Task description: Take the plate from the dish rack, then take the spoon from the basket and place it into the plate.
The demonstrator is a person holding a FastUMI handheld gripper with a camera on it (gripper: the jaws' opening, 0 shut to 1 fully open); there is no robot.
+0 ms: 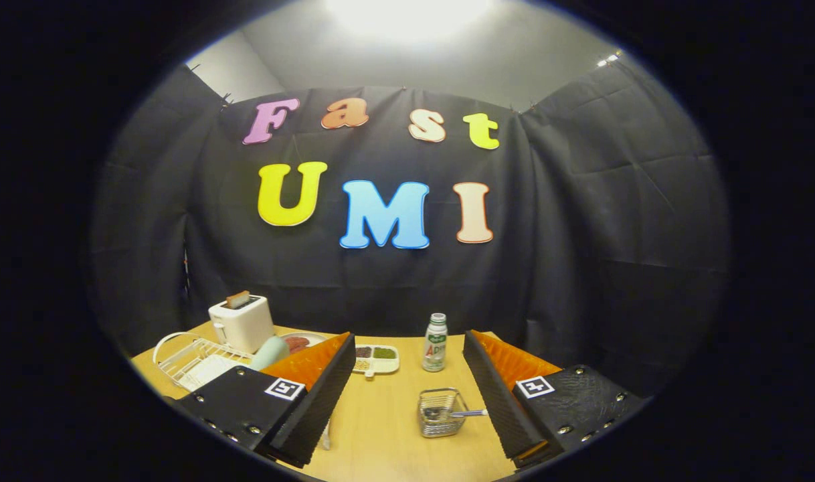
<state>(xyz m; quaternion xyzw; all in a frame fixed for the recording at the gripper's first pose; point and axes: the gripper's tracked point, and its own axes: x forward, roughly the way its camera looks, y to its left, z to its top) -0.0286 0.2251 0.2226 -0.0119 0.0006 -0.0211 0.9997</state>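
While gripper (pixel 407 402) gapes, wooden table (pixel 381 435), black-draped booth.

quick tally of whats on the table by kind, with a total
Appliance: 1, the white toaster
Racks and baskets: 2, the dish rack and the wire basket
Dishes: 2, the plate and the sectioned tray
Bottle: 1, the bottle
Cutlery: 1, the spoon in the basket
Total: 7
The gripper hangs open above the table, holding nothing.

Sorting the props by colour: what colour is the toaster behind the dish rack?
White or cream, seen in the gripper view: the toaster beyond the open gripper.
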